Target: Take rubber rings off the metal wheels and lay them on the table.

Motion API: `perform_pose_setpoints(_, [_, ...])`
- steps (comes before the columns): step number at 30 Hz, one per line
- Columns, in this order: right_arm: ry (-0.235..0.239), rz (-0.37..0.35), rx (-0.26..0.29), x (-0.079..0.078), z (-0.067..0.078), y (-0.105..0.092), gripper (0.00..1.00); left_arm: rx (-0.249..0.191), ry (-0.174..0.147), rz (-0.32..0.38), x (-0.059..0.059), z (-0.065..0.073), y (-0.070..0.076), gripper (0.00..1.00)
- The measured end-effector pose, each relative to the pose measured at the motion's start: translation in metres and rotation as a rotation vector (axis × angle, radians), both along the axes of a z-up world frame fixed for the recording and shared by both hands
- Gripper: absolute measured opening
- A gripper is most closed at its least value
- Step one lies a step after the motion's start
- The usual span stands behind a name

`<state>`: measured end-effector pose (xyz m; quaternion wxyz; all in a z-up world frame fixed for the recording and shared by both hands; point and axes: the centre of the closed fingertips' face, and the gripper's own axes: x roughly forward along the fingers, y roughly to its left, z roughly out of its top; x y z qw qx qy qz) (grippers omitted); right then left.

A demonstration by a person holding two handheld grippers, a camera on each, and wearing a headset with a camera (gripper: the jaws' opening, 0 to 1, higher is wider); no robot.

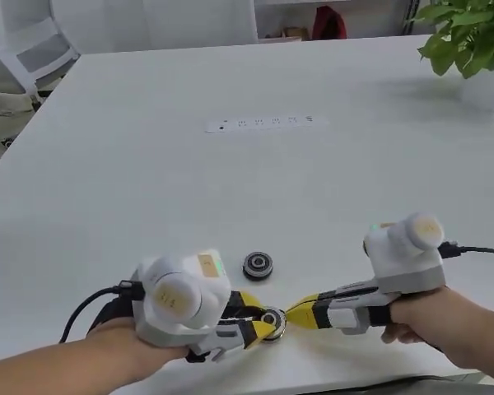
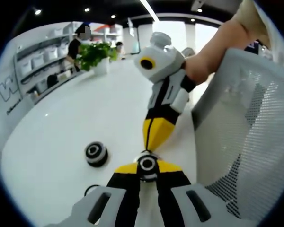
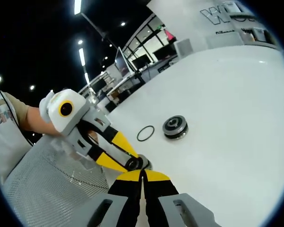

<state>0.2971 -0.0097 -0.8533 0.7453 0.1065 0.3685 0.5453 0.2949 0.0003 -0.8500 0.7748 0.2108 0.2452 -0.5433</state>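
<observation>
Left jaws: the left gripper point(image 2: 147, 170) is seen clamped on a metal wheel, one yellow tip on each side of it.
Held wheel: the held wheel point(image 2: 147, 164) is kept at the near edge of the bench point(image 1: 230, 181), its hub turned towards the left gripper view.
Right jaws: the right gripper point(image 3: 142, 176) is shown with its jaws together, the tips laid against the rim of the held wheel; whether rubber is pinched between them cannot be told.
Approach: the two grippers are pointed at each other, tip to tip, across the held wheel.
Second wheel: a second wheel point(image 1: 258, 265) is set flat on the bench just beyond the jaws, a dark band around it.
Loose rubber ring: a loose rubber ring point(image 3: 145, 133) is laid flat on the bench just beside the second wheel, apart from it.
Farther bench: a socket strip point(image 1: 263, 123) is recessed mid-bench; a potted plant point(image 1: 465, 33) is placed at the far right corner.
Surround: a mesh chair point(image 2: 246, 123) is seen beside the bench.
</observation>
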Motion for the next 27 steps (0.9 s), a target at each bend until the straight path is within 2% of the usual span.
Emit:
perform_pose_setpoints(10, [0.019, 0.004, 0.024, -0.003, 0.004, 0.004, 0.0, 0.01, -0.005, 0.0, -0.001, 0.0, 0.0, 0.12])
perform_pose_setpoints(20, [-0.002, 0.035, 0.019, -0.006, 0.006, 0.008, 0.0, 0.01, -0.003, -0.004, -0.001, 0.0, 0.001, 0.12])
perform_pose_setpoints(27, [0.001, 0.05, 0.03, -0.008, 0.008, 0.011, 0.0, 0.01, -0.004, -0.006, -0.002, 0.0, 0.001, 0.12])
